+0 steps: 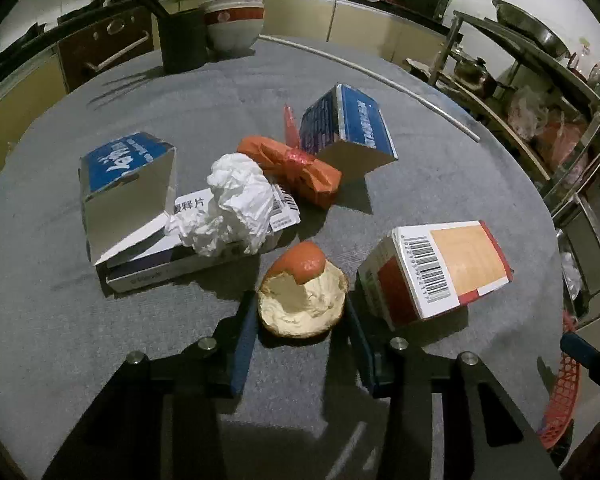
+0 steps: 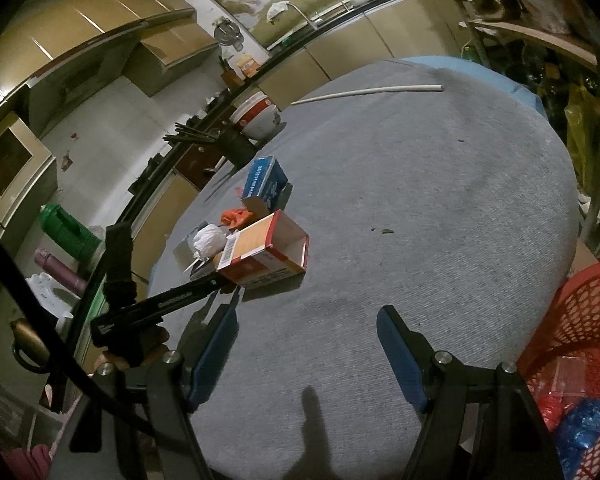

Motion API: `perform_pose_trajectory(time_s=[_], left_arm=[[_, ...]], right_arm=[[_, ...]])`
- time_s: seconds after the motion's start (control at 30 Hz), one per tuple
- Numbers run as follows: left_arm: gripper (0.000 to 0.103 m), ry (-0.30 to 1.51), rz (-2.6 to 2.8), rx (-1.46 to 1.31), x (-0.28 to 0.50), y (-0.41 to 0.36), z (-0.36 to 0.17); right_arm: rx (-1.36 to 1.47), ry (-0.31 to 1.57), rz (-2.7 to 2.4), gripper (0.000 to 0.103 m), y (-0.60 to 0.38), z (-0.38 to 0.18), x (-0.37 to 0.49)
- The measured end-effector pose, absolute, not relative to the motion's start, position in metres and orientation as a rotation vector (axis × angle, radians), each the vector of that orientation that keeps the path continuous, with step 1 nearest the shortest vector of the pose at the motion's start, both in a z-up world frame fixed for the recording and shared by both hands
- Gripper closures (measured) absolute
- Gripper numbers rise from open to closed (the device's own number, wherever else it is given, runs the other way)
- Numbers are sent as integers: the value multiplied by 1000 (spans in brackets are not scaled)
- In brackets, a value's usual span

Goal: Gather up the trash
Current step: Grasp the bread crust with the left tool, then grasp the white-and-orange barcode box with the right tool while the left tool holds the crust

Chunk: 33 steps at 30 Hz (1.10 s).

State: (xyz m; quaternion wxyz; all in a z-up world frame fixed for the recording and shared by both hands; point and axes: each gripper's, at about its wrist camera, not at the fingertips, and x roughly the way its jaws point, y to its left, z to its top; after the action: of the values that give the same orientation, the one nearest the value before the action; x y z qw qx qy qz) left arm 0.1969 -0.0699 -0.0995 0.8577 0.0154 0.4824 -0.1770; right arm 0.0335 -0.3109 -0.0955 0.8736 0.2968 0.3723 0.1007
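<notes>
Several pieces of trash lie on the surface [image 1: 100, 320] — boxes, a crumpled tissue [image 1: 236, 204], an orange wrapper [image 1: 292, 168] — while the red basket [image 2: 580, 320] already holds a few scraps. Left gripper [image 1: 302, 312] has its jaws pinching the orange peel [image 1: 302, 300], cup upward, its long axis running between the pads. Right gripper [image 2: 308, 352] hangs spread, empty.

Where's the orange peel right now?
Left wrist view: the orange peel lies low centre on the grey table, between the left gripper fingers, beside the red-and-white box.
</notes>
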Motion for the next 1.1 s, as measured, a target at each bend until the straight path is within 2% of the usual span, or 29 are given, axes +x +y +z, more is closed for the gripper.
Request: perform_pose_trajectory(time_s=[0.07, 0.13, 0.33, 0.87, 0.97, 1.1], left_arm=[[62, 1005, -373, 33, 196, -70, -99], [72, 996, -374, 26, 193, -67, -98], [84, 977, -354, 36, 178, -59, -94], [85, 957, -286, -21, 119, -18, -77], [85, 947, -265, -24, 110, -12, -73], [85, 928, -256, -32, 102, -7, -66]], right_arm=[[619, 779, 210, 27, -309, -95, 34], [617, 780, 212, 27, -308, -95, 34], [602, 778, 221, 27, -302, -91, 35], [510, 785, 267, 27, -260, -76, 73], [482, 770, 280, 22, -244, -70, 88], [416, 778, 233, 21, -224, -72, 109]])
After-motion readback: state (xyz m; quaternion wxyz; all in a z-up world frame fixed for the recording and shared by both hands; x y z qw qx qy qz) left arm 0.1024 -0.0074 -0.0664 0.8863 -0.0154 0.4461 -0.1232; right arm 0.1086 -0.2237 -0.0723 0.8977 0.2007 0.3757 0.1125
